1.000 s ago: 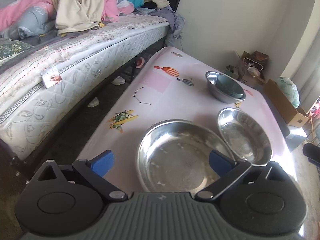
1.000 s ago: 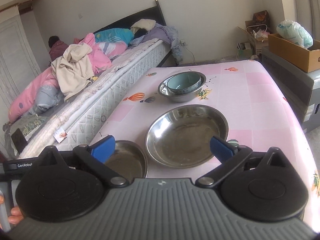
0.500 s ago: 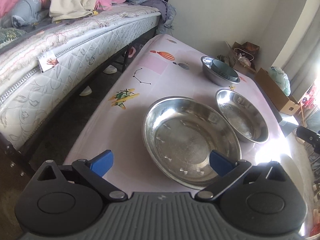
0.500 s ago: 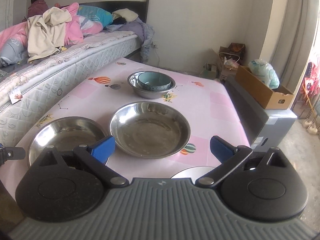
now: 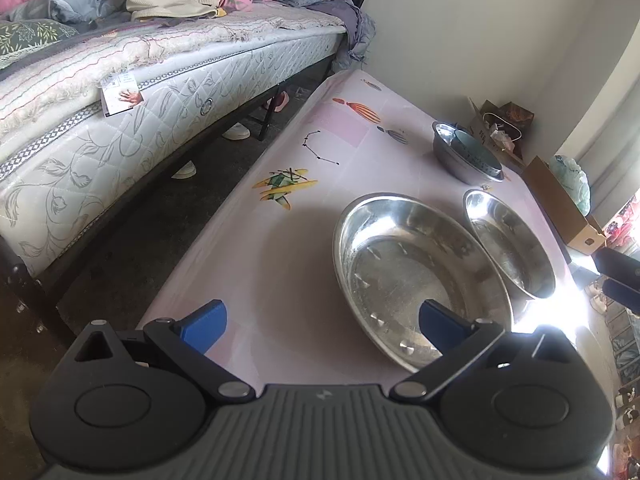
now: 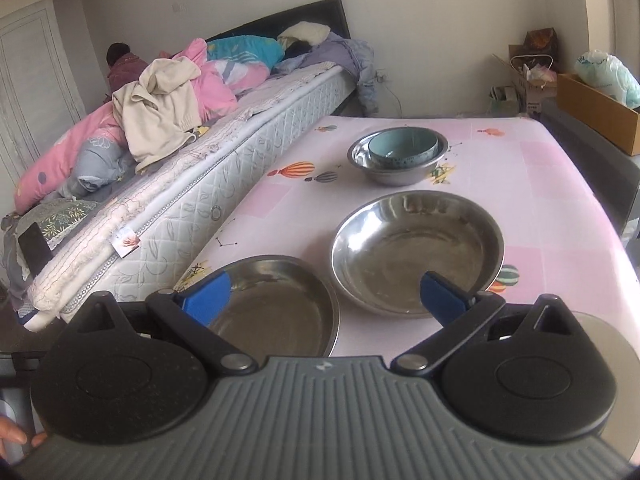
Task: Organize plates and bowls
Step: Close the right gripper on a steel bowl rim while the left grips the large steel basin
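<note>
Three steel bowls stand on the pink table (image 5: 280,264). In the left wrist view the nearest steel bowl (image 5: 420,276) lies just ahead of my open left gripper (image 5: 324,324), whose right fingertip overlaps its rim. A second steel bowl (image 5: 508,248) touches it on the right. The far steel bowl (image 5: 460,164) holds a teal bowl (image 5: 476,156). In the right wrist view my right gripper (image 6: 324,296) is open and empty above the near steel bowl (image 6: 276,304) and the wide steel bowl (image 6: 416,248). Behind them the teal bowl (image 6: 402,148) sits nested in the far steel bowl (image 6: 396,172).
A bed (image 6: 224,168) piled with bedding runs along the table's left side, with a dark floor gap (image 5: 132,240) between. Cardboard boxes (image 6: 600,120) stand beyond the right edge. A steel plate rim (image 6: 604,332) shows behind my right gripper. A hand (image 6: 16,436) is at the lower left.
Both cameras have swung: the left view turned leftwards, so the bowls sit further right; the right view turned back towards the bed. The bowls have not moved and both grippers stayed open.
</note>
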Demonstrator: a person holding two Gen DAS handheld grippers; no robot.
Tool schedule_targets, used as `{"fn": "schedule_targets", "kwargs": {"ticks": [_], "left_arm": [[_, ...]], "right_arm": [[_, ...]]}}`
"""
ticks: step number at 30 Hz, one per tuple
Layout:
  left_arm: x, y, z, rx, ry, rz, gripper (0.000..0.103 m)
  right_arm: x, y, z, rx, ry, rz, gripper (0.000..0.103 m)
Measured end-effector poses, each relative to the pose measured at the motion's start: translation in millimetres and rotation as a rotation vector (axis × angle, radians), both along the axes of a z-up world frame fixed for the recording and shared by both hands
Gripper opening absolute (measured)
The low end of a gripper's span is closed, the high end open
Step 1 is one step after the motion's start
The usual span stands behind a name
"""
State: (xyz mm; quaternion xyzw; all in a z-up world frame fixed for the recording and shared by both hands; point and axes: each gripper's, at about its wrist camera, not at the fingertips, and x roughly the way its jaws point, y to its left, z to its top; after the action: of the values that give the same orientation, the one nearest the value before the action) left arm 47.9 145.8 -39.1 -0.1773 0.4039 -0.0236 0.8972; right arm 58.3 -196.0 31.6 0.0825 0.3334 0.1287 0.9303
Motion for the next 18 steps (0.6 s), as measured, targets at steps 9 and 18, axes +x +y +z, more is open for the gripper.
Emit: {"fn": "schedule_targets", "kwargs": {"ticks": [9, 18], "left_arm": [[5, -6, -11, 0.043, -0.026, -0.018, 0.102], [22, -11, -20, 0.002, -0.035, -0.03, 0.079]], "right_arm": [[4, 21, -50, 0.074, 0.062, -0.003, 0.083], [19, 15, -77, 0.098, 0.11, -0.061, 0.053]]}}
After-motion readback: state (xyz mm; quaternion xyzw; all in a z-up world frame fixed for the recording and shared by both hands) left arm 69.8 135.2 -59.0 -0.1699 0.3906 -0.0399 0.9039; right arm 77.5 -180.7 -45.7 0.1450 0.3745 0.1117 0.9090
